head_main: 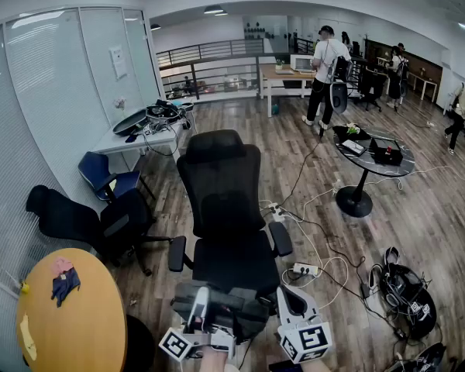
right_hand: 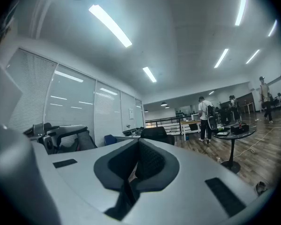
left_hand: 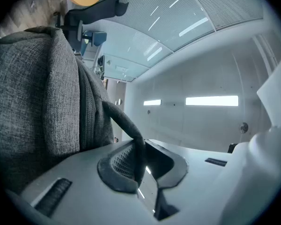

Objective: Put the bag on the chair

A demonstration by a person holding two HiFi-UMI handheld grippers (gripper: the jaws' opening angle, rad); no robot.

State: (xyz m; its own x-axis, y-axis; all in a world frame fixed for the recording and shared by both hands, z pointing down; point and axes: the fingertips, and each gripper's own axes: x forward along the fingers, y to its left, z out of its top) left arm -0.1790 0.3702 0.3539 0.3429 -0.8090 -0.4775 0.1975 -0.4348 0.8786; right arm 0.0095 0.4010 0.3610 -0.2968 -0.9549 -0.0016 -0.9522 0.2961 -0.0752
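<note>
Far left, from the head view: a round yellow wooden table [head_main: 77, 332] with a small pink-and-blue cloth bundle [head_main: 63, 277] lying on it. Just beyond it, a low black armchair [head_main: 85, 223] stands by the glass partition.

My left gripper [left_hand: 141, 172] has its jaws closed on the dark grey strap [left_hand: 124, 121] of the grey woven fabric bag [left_hand: 37, 88]. The strap arcs up out of the pads to the bag body (which fills the left of that gripper's view). Seen from above, the bag sits at the near edge of the black mesh-backed office chair [head_main: 221, 200], overlapping the seat front. I cannot tell whether it touches the seat.

My right gripper [right_hand: 132, 175] has its jaws together with nothing between them, just right of the bag.

Further right: a round black pedestal table [head_main: 395, 165], and white cables [head_main: 318, 270] strewn over the wood-plank floor [head_main: 434, 231].
</note>
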